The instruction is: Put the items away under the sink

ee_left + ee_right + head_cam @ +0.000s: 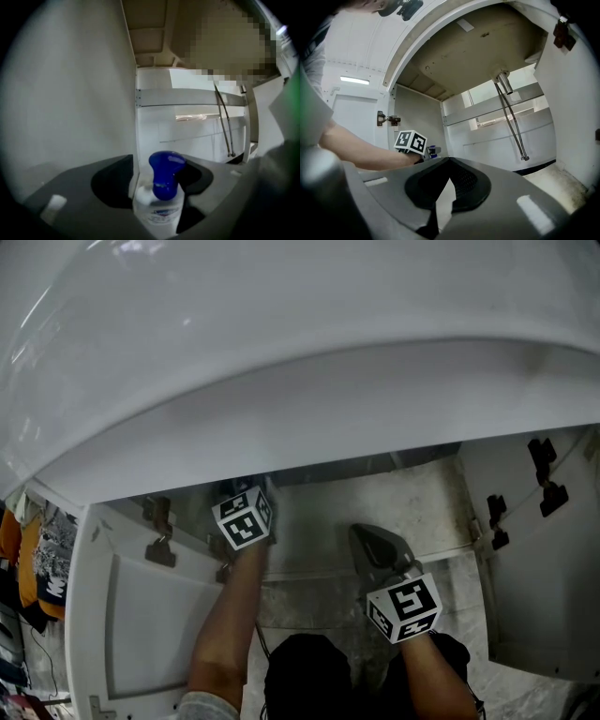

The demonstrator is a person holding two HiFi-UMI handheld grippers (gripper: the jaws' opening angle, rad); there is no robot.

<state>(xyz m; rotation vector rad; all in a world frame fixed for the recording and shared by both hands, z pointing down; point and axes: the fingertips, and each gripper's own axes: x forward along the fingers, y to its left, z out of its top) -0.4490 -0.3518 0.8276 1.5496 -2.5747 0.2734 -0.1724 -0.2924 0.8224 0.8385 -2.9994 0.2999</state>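
Blue at its pump top and white in the body, the bottle [159, 213] stands upright between the jaws of the left gripper [158, 161]. Those jaws stand fairly wide, one on each side of the bottle. The pads look to be just off it rather than pressing, though the gap on either side is slight. The bottle sits low in the space under the sink [281, 352], toward that space's left side and close beside the grey wall [70, 93]. The two hoses [225, 122] that drop from the sink hang farther back and to the right of it. From the head view, the left gripper reaches in under the sink's front rim, so its tips and the bottle are hidden there. The right gripper [449, 164] has its jaws closed tip to tip with nothing between them. It is held level in front of the opening under the sink, to the right of the left gripper and well apart from the bottle.
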